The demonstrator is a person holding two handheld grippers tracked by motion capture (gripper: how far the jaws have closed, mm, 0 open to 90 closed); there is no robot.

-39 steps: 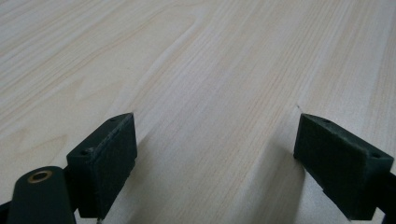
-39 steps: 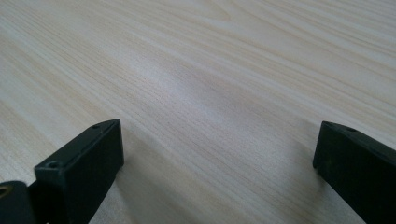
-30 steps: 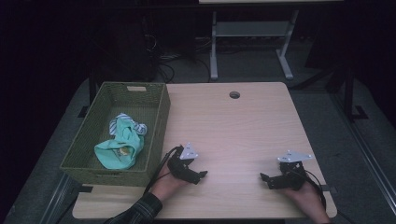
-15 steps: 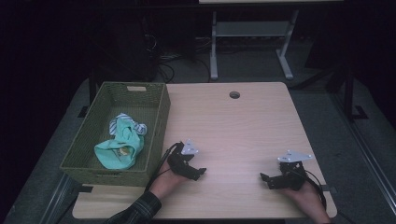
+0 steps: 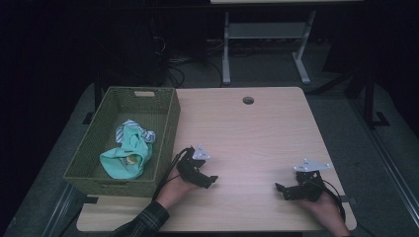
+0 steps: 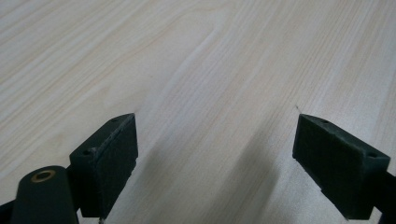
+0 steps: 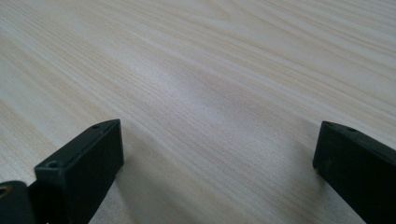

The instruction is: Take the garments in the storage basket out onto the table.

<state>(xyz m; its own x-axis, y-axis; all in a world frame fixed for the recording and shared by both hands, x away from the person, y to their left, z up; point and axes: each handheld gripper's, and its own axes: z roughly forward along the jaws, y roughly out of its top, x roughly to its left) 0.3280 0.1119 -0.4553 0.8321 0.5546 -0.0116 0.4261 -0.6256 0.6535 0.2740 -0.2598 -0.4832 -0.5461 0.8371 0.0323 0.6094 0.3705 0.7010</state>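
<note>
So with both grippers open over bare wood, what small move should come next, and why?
Probably swing the left gripper toward the green basket beside it: both grippers stand open and hold nothing, and the teal cloth in that basket is the nearest loose thing. The right gripper is farther away.

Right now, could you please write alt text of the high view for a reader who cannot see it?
A person rests two black handheld grippers, the left gripper and the right gripper, low over a light wooden table, both holding nothing. At the table's left edge stands a green woven rectangular basket with crumpled mint-green cloth inside; the surroundings are dark.
</note>
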